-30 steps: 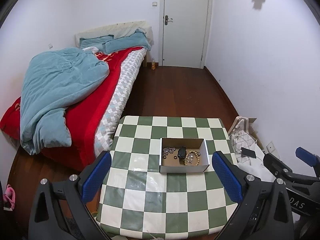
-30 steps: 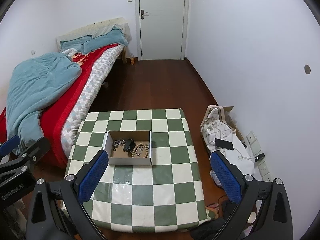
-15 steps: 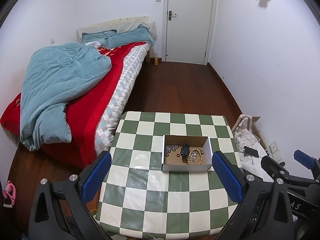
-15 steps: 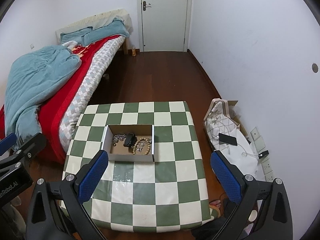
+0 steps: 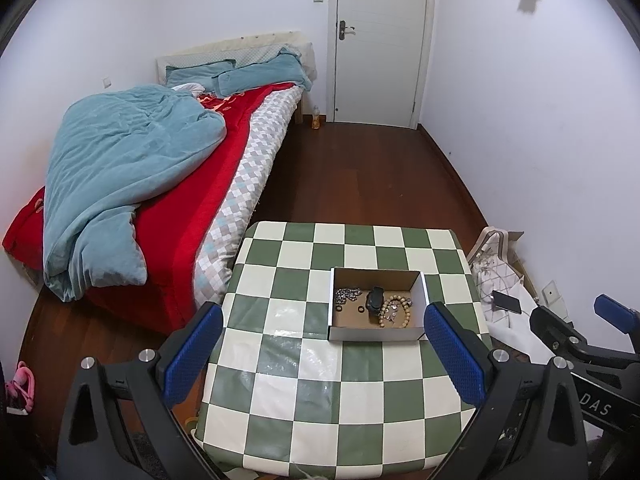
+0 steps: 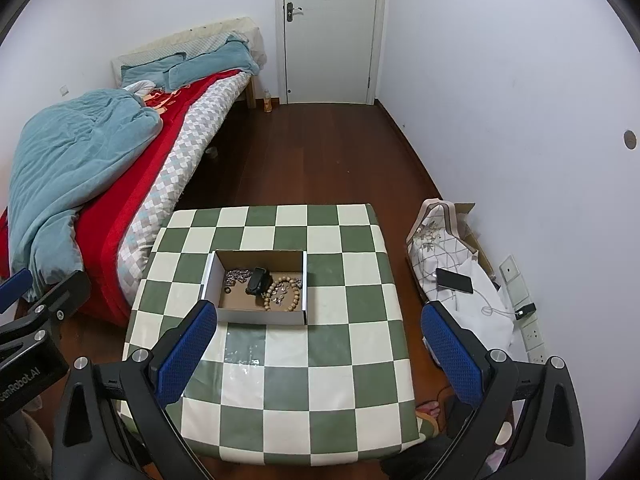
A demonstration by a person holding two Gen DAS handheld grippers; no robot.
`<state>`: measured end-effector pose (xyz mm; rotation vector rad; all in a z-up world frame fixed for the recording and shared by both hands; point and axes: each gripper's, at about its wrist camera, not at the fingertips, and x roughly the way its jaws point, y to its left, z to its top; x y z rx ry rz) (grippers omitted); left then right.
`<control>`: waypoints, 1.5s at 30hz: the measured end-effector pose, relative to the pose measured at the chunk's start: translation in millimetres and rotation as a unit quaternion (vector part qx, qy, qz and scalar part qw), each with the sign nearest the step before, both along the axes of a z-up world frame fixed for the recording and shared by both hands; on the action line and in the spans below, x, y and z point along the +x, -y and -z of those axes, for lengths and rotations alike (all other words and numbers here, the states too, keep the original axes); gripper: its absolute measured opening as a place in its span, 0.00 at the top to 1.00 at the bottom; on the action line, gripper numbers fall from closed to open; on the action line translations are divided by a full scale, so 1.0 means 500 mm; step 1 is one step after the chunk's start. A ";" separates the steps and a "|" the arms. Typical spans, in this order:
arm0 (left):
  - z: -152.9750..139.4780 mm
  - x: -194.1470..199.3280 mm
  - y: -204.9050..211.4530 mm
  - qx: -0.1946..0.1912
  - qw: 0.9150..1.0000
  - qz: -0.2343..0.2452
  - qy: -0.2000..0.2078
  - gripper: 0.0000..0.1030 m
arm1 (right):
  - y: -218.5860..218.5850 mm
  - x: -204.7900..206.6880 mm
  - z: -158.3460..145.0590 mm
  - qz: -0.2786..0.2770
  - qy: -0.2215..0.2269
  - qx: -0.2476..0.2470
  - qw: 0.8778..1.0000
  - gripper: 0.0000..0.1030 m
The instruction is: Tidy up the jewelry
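Both blue-padded grippers, left and right, hung spread wide and empty above the green-and-white checkered table. Beyond them, the open cardboard box held a silver chain, black watch and wooden bead bracelet.

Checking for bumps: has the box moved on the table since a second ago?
No. The box covers the same squares of the table; only the view shifted.

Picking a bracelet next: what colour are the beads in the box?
Tan wooden bead bracelet, clearest in the right wrist view.
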<state>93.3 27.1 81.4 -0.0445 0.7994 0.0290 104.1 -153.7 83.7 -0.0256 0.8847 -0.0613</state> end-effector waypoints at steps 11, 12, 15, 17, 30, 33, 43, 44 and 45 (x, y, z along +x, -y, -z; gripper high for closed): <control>0.006 -0.006 -0.003 0.001 1.000 0.000 -0.002 0.00 | 0.001 -0.001 -0.003 -0.001 0.000 0.000 1.000 0.00; 0.007 -0.007 -0.004 0.000 1.000 0.000 -0.002 0.00 | 0.001 -0.002 -0.003 -0.001 0.001 0.000 1.000 0.00; 0.008 -0.014 -0.009 0.001 1.000 0.000 -0.002 0.00 | 0.002 -0.002 -0.004 -0.001 0.001 0.001 1.000 0.00; 0.007 -0.014 -0.009 0.005 1.000 -0.003 -0.001 0.00 | 0.002 -0.002 -0.004 -0.002 0.001 0.001 1.000 0.00; -0.004 -0.021 -0.010 0.016 1.000 -0.005 0.008 0.00 | 0.001 -0.008 -0.006 -0.003 0.003 0.000 1.000 0.00; -0.009 -0.021 -0.009 0.016 1.000 -0.005 0.009 0.00 | 0.001 -0.009 -0.009 -0.004 0.004 0.001 1.000 0.00; -0.010 -0.021 -0.007 0.016 1.000 -0.005 0.010 0.00 | 0.004 -0.008 -0.020 -0.007 0.006 -0.002 1.000 0.00; -0.010 -0.021 -0.007 0.016 1.000 -0.005 0.010 0.00 | 0.005 -0.007 -0.022 -0.007 0.006 -0.002 1.000 0.00; -0.010 -0.021 -0.007 0.017 1.000 -0.005 0.011 0.00 | 0.003 -0.008 -0.023 -0.007 0.007 -0.002 1.000 0.00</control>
